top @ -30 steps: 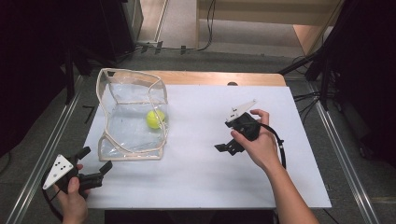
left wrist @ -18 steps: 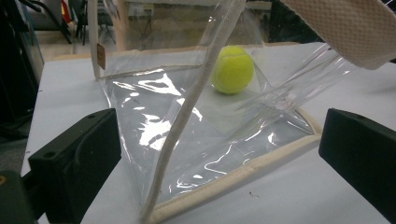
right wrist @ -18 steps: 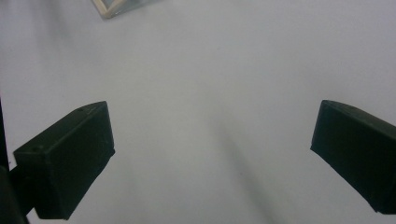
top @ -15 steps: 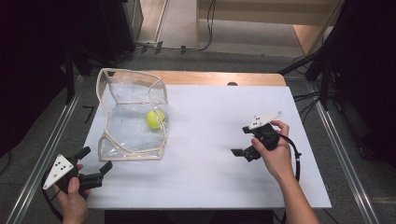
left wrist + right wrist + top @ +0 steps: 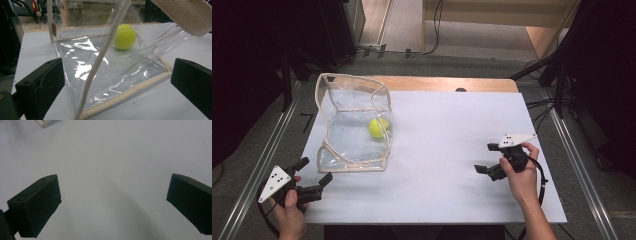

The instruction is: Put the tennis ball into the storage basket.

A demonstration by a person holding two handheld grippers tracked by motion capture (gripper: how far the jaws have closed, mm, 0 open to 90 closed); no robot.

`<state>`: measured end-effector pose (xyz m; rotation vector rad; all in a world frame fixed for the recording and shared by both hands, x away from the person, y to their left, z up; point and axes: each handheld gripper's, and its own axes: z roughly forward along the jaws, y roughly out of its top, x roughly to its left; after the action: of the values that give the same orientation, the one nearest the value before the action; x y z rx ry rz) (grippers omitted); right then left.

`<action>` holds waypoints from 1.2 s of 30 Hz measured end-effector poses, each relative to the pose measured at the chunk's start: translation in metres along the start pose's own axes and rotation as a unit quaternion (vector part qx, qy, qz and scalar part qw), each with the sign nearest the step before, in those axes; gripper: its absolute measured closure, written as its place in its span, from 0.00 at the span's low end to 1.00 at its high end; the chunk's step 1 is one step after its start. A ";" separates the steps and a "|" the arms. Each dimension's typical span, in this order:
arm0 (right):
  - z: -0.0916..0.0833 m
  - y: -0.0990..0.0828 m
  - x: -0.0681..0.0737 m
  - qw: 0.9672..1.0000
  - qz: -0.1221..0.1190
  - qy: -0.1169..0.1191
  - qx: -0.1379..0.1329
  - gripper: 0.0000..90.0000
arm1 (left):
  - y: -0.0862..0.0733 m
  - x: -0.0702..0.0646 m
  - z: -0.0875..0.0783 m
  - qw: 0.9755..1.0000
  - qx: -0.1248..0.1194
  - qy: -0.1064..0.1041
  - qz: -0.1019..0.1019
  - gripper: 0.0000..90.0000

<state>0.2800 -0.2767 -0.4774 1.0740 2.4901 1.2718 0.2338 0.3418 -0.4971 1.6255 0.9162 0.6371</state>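
Observation:
A clear plastic bag [image 5: 353, 150] with beige trim stands open on the left of the white table [image 5: 447, 125]. A yellow tennis ball [image 5: 377, 127] lies inside it. My left gripper [image 5: 315, 171] is open at the near left corner, just short of the bag's near edge. In the left gripper view its jaws stand wide apart in front of the bag [image 5: 100, 82], with the ball [image 5: 124, 36] beyond them. My right gripper [image 5: 484, 158] is open over bare table at the right, holding nothing. In the right gripper view the right gripper [image 5: 112, 197] faces the white surface.
A wooden strip [image 5: 447, 83] runs along the table's far edge. Metal rails [image 5: 579, 165] flank both sides, and cables lie on the floor beyond. One corner of the bag [image 5: 47, 122] appears at the top left of the right gripper view.
The right gripper has moved right and toward the near edge, away from the bag, still open. The left gripper, bag and ball have stayed put.

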 end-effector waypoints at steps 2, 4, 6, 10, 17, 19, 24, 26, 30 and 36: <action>-0.002 -0.008 -0.001 1.000 0.010 -0.002 -0.006 0.00 | 0.000 0.000 0.000 1.000 0.002 -0.001 0.002 0.00; -0.004 -0.014 -0.003 1.000 0.014 -0.003 -0.015 0.00 | 0.000 0.000 0.000 1.000 0.002 -0.001 0.003 0.00; -0.007 -0.019 -0.003 1.000 0.018 -0.005 -0.022 0.00 | 0.000 0.000 0.000 1.000 0.001 -0.001 0.002 0.00; -0.016 -0.029 -0.005 0.999 0.028 -0.014 -0.042 0.00 | 0.000 0.000 0.000 1.000 0.001 -0.001 0.002 0.00; -0.026 -0.046 -0.007 0.996 0.044 -0.018 -0.071 0.00 | 0.000 0.000 0.000 1.000 0.004 -0.001 0.005 0.00; -0.029 -0.051 -0.007 0.996 0.045 -0.023 -0.077 0.00 | 0.000 0.000 0.000 1.000 0.004 -0.002 0.005 0.00; -0.039 -0.061 -0.007 0.993 0.050 -0.029 -0.100 0.00 | 0.000 -0.001 0.000 1.000 0.003 -0.001 0.005 0.00; -0.042 -0.064 -0.007 0.993 0.049 -0.032 -0.106 0.00 | 0.000 -0.001 0.000 1.000 0.003 -0.001 0.005 0.00; -0.050 -0.071 -0.006 0.990 0.050 -0.039 -0.126 0.00 | 0.000 0.000 0.000 1.000 0.003 -0.001 0.006 0.00; -0.058 -0.084 -0.008 0.985 0.063 -0.047 -0.154 0.00 | 0.000 0.000 -0.001 1.000 0.003 -0.002 0.004 0.00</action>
<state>0.2164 -0.3524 -0.5056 1.1945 2.0968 1.5404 0.2332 0.3418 -0.4969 1.6356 0.9087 0.6371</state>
